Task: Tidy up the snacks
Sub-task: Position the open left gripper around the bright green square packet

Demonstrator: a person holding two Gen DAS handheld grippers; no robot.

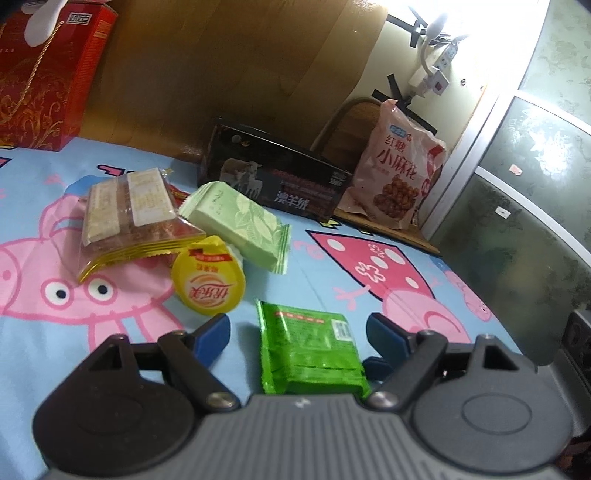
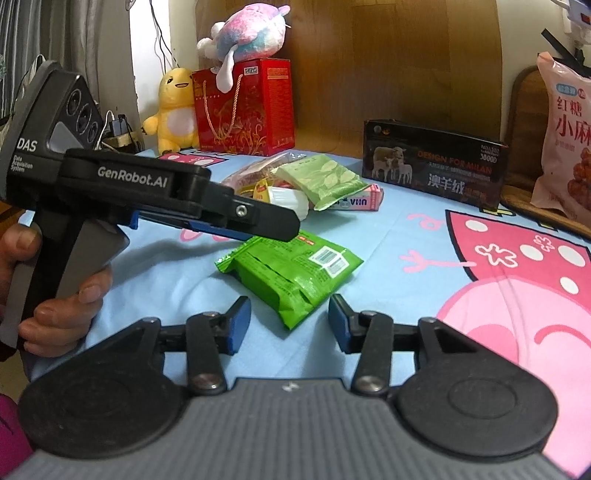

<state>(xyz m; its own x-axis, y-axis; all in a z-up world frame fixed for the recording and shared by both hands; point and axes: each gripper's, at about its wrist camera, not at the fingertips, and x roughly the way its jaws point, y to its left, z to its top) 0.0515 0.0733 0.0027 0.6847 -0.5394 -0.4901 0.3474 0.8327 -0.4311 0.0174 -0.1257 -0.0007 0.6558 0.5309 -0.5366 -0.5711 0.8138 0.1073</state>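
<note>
A bright green snack packet (image 1: 308, 350) lies flat on the cartoon-print cloth. My left gripper (image 1: 297, 332) is open and straddles it, its blue pads (image 1: 210, 336) standing clear of the packet's sides. In the right wrist view the same packet (image 2: 291, 273) lies just ahead of my right gripper (image 2: 288, 321), which is open; the packet's near corner reaches between the pads without touching them. The left gripper (image 2: 273, 230), held by a hand (image 2: 62, 310), hovers over the packet's far left end. A pile of other snacks lies beyond: a clear biscuit packet (image 1: 129, 218), a pale green packet (image 1: 240, 221) and a yellow-lidded cup (image 1: 208, 284).
A black box (image 1: 273, 173) and a large pink snack bag (image 1: 395, 173) stand at the back right. A red gift box (image 2: 245, 107) with a plush toy (image 2: 247, 33) on top and a yellow plush (image 2: 175, 110) stand at the back left. The bed's edge runs along the right (image 1: 517, 332).
</note>
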